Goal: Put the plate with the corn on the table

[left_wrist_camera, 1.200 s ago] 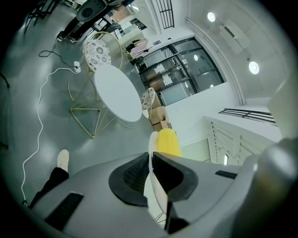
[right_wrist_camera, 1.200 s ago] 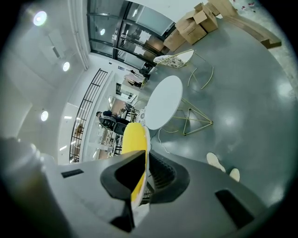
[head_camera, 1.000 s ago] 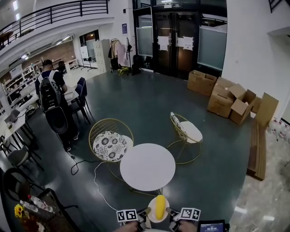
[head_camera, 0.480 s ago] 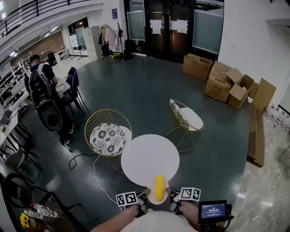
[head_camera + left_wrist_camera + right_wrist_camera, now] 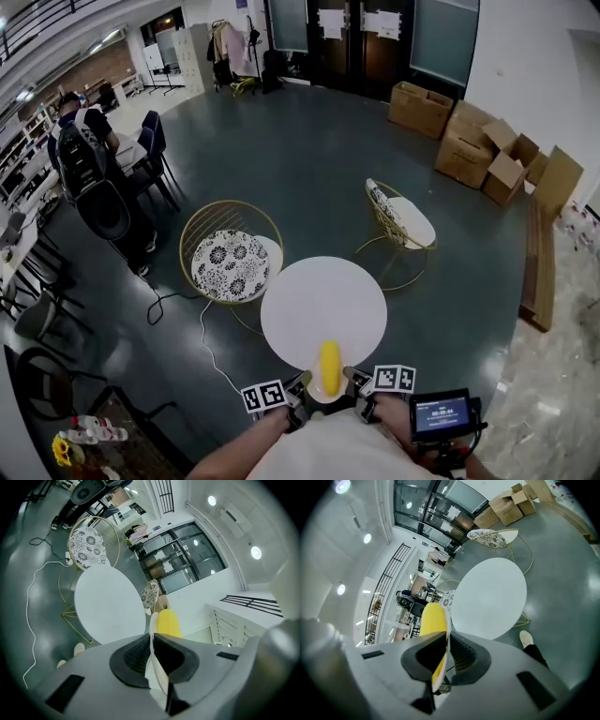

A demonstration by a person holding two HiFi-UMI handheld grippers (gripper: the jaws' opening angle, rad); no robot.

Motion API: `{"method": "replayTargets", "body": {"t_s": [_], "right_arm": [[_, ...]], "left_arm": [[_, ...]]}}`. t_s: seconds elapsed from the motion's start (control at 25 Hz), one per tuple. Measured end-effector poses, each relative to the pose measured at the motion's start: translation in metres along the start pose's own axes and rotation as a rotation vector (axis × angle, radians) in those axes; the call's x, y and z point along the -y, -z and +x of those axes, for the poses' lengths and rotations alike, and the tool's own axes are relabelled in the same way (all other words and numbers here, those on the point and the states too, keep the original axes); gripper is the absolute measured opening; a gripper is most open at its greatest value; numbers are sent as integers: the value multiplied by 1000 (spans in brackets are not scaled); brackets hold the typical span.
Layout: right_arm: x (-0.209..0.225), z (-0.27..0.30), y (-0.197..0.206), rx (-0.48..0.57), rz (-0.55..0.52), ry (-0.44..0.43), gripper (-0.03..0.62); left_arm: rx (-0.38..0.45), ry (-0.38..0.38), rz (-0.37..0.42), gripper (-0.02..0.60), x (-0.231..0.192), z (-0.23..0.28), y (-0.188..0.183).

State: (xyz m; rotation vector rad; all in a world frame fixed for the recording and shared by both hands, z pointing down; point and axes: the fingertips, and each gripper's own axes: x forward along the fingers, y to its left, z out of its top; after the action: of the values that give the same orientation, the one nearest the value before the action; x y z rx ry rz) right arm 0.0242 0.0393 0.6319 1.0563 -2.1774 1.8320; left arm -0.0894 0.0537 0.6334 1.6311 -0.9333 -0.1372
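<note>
A small white plate (image 5: 315, 393) carries a yellow corn cob (image 5: 329, 366) and hangs at the near edge of the round white table (image 5: 323, 305). My left gripper (image 5: 300, 386) is shut on the plate's left rim and my right gripper (image 5: 354, 380) on its right rim. In the left gripper view the plate rim (image 5: 152, 634) sits between the dark pads, with the corn (image 5: 168, 623) beyond and the table (image 5: 110, 604) below. The right gripper view shows the same: rim (image 5: 447, 620) pinched, corn (image 5: 431, 618) to the left, table (image 5: 490, 599) ahead.
Two gold wire chairs stand behind the table, one with a patterned cushion (image 5: 230, 262), one at the right (image 5: 403, 225). A cable (image 5: 202, 328) lies on the floor at the left. Cardboard boxes (image 5: 487, 150) are stacked far right. A person with a backpack (image 5: 84, 159) sits far left.
I have come closer to the table. The plate with the corn, held in both grippers, has gone from short of the table to over its near edge.
</note>
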Motion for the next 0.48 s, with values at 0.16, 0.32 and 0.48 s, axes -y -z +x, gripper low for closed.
{"method": "replayTargets", "body": {"t_s": [0.16, 0.32, 0.48], "right_arm": [[2, 23, -16, -38, -17, -9, 34], [5, 49, -37, -61, -39, -23, 34], [9, 70, -60, -80, -51, -36, 34]], "left_arm": [[25, -14, -16, 25, -12, 10, -19], [49, -31, -29, 25, -24, 24, -40], [61, -45, -32, 25, -33, 41, -63]]}}
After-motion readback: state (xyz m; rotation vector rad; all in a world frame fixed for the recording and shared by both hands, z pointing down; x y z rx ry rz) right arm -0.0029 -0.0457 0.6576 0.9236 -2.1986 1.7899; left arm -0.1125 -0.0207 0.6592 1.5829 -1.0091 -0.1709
